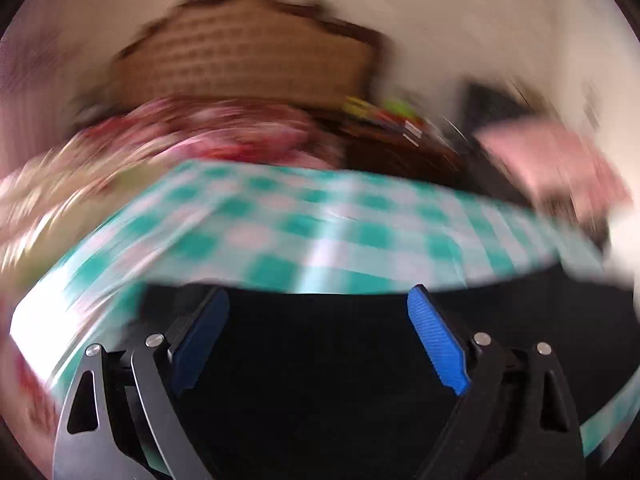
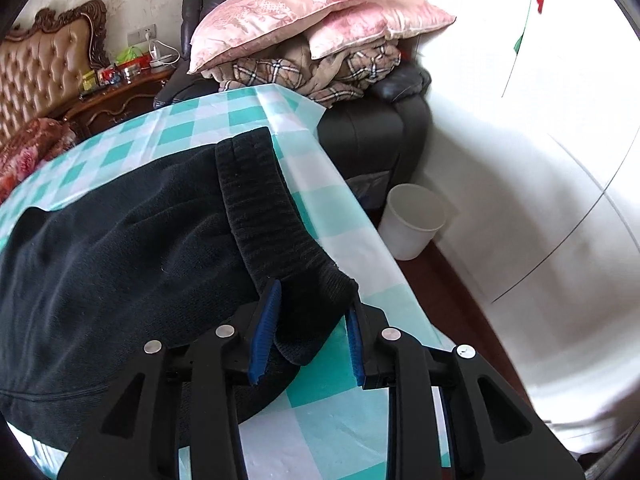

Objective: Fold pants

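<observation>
While the pants lie on the checked surface, the right gripper pinches their ribbed waistband corner. Above the pants, the left gripper has its fingers spread wide, holding nothing.

I count 1 pr dark pants, 2 pink pillows, 1 plaid blanket, 1 white bin, 1 checked tabletop, 1 armchair, and my 2 grippers, left gripper + right gripper.
</observation>
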Tool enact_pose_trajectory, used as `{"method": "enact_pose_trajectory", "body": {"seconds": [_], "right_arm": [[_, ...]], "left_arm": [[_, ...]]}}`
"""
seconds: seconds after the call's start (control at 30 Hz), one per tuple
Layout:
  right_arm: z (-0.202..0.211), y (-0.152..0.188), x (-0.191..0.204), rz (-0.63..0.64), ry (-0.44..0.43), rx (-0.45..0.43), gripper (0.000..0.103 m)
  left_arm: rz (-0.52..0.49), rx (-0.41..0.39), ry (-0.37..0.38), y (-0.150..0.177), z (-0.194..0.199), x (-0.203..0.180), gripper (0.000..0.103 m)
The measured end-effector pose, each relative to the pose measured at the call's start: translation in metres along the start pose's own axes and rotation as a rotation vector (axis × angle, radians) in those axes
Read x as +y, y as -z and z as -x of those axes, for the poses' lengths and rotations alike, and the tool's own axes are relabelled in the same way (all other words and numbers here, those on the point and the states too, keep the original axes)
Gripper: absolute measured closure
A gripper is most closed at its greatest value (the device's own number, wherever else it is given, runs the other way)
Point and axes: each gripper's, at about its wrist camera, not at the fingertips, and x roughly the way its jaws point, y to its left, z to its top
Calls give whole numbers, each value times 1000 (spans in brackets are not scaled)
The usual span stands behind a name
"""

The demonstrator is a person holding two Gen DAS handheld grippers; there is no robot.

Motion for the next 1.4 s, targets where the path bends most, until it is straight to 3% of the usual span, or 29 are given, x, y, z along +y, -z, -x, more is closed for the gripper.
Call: {"method": "enact_pose_trajectory", "body": {"seconds": [0.03,0.13,0.17,0.27,0.33,0.4,0.47,0.57,0.7,0.77,0.87,0.97,1.03,1.13,1.27,1.3,1.33,1.37,1.4], "right_arm": [[0,1,1,2,9,-4,81],[2,3,6,18,37,-17,81],[3,4,7,24,46,-22,81],[3,5,10,36,65,-33,81],[3,5,10,37,68,-36,81],[4,7,10,35,66,-41,80],[4,8,9,36,64,-44,80],[5,8,8,34,60,-47,80],[5,8,9,41,63,-53,80],[5,8,10,45,66,-56,80],[6,8,12,54,73,-62,80],[7,8,11,53,66,-61,80],[8,7,9,43,58,-56,80],[16,5,9,35,77,-56,80],[50,-3,16,53,273,-210,79],[56,-7,14,36,288,-238,78],[61,-11,11,9,284,-266,75],[63,-17,8,-11,249,-281,49],[62,-26,9,-11,165,-288,42]], "left_arm": [[-62,46,31,-1,-21,-21,13],[-62,188,123,-4,-71,-43,38],[-56,224,125,-4,-86,-45,45],[-30,301,81,1,-119,-35,52],[21,301,43,-5,-127,-22,51],[87,275,-51,-15,-127,-1,46],[179,247,-60,-22,-116,17,47],[136,202,-29,-27,-89,4,46],[92,151,124,-13,-50,-34,47],[54,163,157,2,-39,-55,47],[34,225,95,26,-48,-59,47],[157,292,-43,42,-63,-25,47],[230,270,-46,42,-61,-5,48],[220,252,-168,37,-57,9,40],[272,263,-166,42,-58,24,40],[271,269,-169,45,-58,23,40],[269,272,-172,47,-58,22,40],[262,270,-176,49,-57,20,40],[257,266,-180,52,-54,18,40]]}}
